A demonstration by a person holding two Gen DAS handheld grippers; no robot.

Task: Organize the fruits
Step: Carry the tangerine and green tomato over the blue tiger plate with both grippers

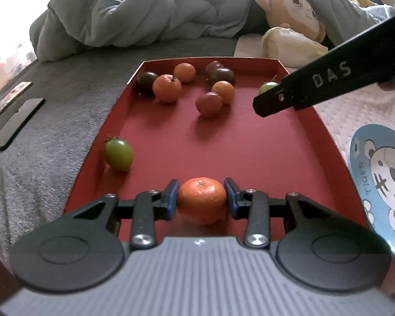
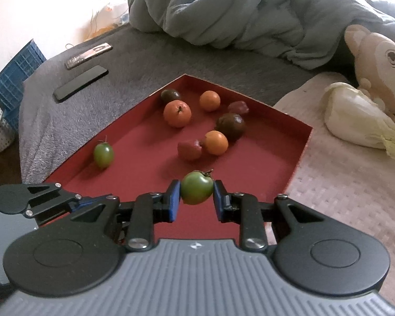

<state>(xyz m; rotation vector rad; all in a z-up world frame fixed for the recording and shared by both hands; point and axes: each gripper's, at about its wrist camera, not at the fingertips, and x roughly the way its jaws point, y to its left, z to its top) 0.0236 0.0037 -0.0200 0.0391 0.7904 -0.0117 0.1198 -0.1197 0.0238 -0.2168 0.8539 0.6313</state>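
A red tray [image 1: 250, 137] lies on the bed with several fruits in it. My left gripper [image 1: 201, 200] is shut on an orange mandarin [image 1: 201, 205] low over the tray's near end. My right gripper [image 2: 197, 197] is shut on a green tomato [image 2: 197, 188] above the tray's near right side. In the left wrist view one black finger [image 1: 289, 97] of the right gripper half hides that tomato [image 1: 268, 88]. Loose in the tray are another green tomato [image 2: 103, 154] by the left wall, three mandarins [image 2: 177, 113], dark tomatoes [image 2: 231, 123] and red fruits [image 2: 189, 149].
A blue plate with a bear picture [image 1: 381, 184] lies right of the tray on a pale cloth. Two phones [image 2: 80, 83] rest on the grey blanket to the left. A cabbage [image 2: 355, 121], a plush toy [image 2: 379, 63] and a bunched quilt [image 2: 250, 13] lie behind.
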